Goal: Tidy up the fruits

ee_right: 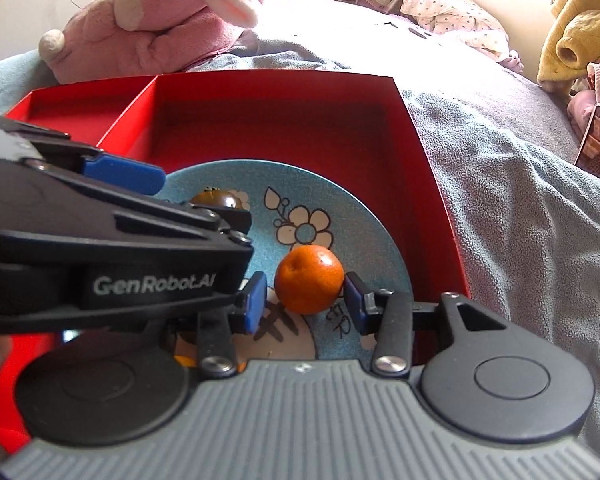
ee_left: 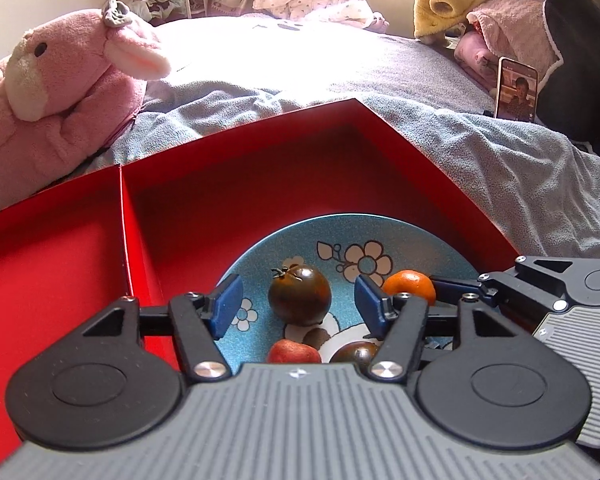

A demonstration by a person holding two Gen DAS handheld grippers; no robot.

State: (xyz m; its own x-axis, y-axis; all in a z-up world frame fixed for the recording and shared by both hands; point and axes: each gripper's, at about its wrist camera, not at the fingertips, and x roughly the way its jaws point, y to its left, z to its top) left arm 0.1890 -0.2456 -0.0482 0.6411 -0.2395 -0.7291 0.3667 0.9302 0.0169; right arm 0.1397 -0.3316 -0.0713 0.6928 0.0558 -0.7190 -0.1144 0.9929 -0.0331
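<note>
Your left gripper (ee_left: 298, 300) stood wide open above the round blue floral plate (ee_left: 420, 252), its blue pads on either side of the dark brown-green tomato (ee_left: 299, 294) with clear gaps, holding nothing. Your right gripper (ee_right: 305, 301) was partly open around the small orange tangerine (ee_right: 309, 279); the right pad (ee_right: 355, 300) sat just beside the fruit, the left pad apart, and contact could not be confirmed. The plate lay in the near right corner of the red cardboard tray (ee_left: 236, 176), inside its larger right compartment. A reddish fruit (ee_left: 293, 353) and a second dark tomato (ee_left: 356, 353) rested at the plate's near edge. The tray sat on the grey fleece blanket (ee_left: 500, 168), near the pink plush rabbit (ee_left: 60, 92).
</note>
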